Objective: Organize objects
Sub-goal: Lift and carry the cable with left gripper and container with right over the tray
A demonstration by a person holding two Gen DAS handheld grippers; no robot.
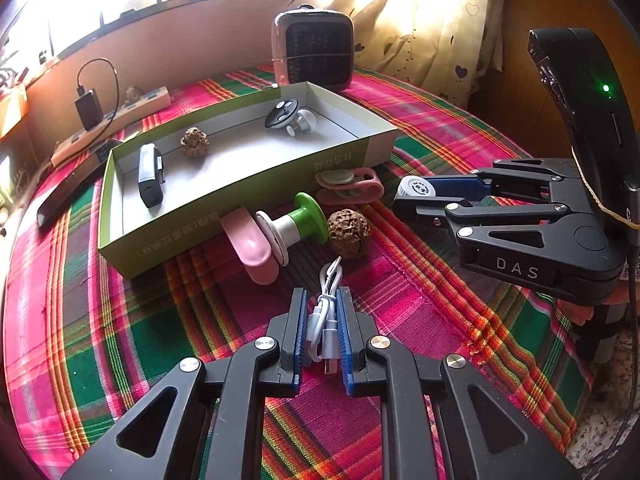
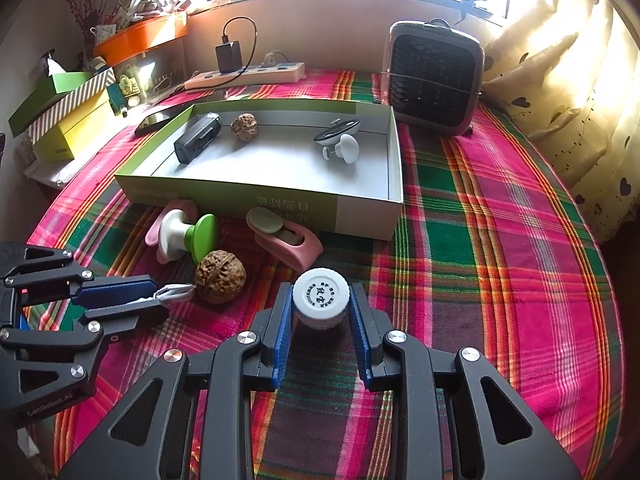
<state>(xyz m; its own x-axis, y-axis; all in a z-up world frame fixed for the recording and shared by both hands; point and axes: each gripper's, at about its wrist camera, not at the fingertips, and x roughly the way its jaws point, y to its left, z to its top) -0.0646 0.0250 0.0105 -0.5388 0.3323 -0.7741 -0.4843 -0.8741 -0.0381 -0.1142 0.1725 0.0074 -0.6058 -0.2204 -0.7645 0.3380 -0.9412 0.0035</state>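
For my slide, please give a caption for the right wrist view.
Right gripper shut on a white-capped bottle, near the open box.

Left gripper (image 1: 322, 312) is clamped on a bundled white cable (image 1: 327, 320) down near the camera, over the plaid cloth (image 1: 420, 320). Off to the right, the right gripper (image 1: 414, 196) pinches a small white-capped bottle (image 1: 416, 188). Farther back sits the open green box (image 1: 240, 200) — a walnut (image 1: 348, 233) and a green-and-white stamp thing (image 1: 294, 220) lie just in front of it.
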